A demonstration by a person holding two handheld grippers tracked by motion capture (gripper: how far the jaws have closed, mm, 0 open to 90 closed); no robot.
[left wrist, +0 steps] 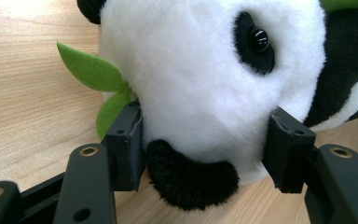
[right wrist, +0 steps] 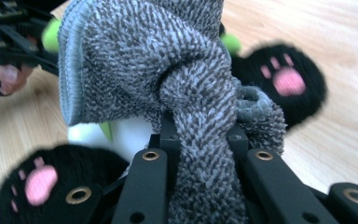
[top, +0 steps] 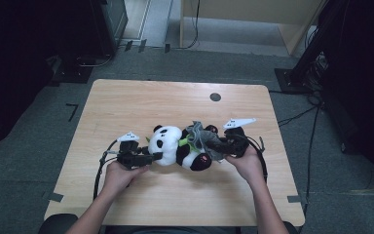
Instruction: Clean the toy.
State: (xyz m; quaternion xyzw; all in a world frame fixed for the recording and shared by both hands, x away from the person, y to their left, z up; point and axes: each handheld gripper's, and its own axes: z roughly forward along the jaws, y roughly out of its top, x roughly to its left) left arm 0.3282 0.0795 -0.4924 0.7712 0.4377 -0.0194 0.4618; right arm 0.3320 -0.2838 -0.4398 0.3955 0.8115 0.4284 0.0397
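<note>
A black and white panda plush [top: 175, 146] lies on its side in the middle of the wooden table [top: 126, 102]. My left gripper [top: 152, 157] is shut on the panda's white head [left wrist: 200, 84], one pad at each side, next to the green felt leaf [left wrist: 93, 72]. My right gripper [top: 219, 146] is shut on a grey knitted cloth [right wrist: 168, 74] that drapes over the panda's body between its black paws with pink pads [right wrist: 284, 79]. The cloth [top: 202, 136] bunches up over the panda's belly in the high view.
A dark round hole [top: 215, 96] sits near the table's far edge. Cables trail from both grippers over the table's sides. Dark equipment stands on the grey floor at the left and right. Bare tabletop lies behind and in front of the panda.
</note>
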